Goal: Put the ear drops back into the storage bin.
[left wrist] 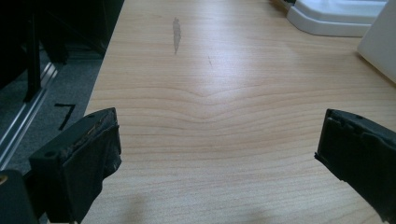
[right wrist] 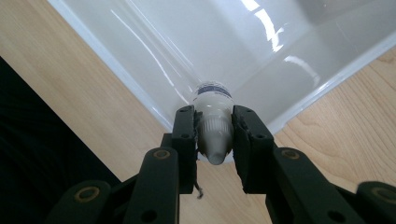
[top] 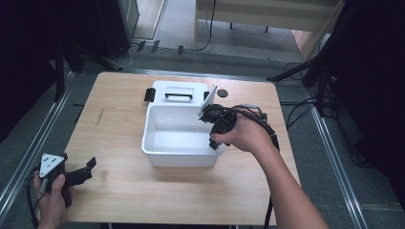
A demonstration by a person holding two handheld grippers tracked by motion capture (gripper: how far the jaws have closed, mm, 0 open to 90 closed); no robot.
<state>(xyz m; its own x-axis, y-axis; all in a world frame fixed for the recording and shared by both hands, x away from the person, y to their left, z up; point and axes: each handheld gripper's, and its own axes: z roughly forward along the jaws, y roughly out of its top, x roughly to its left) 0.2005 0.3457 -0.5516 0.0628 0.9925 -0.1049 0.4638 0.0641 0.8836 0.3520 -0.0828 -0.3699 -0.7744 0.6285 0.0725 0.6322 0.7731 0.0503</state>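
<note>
A white plastic box (top: 157,151) stands open in the middle of the wooden table, its lid (top: 179,90) with a black handle lying flat behind it. My right gripper (top: 215,143) hangs over the box's near right corner, shut on a small white bottle (right wrist: 214,122) with a blue-banded label. The bottle points down into the box (right wrist: 196,42), just above its corner. My left gripper (top: 88,168) rests at the table's near left edge, open, with bare wood between its jaws (left wrist: 219,154).
A small dark disc (top: 222,93) lies on the table behind the box. A grey smear (left wrist: 176,33) marks the wood at the left. Metal rails and dark stands run along both sides of the table (top: 119,191).
</note>
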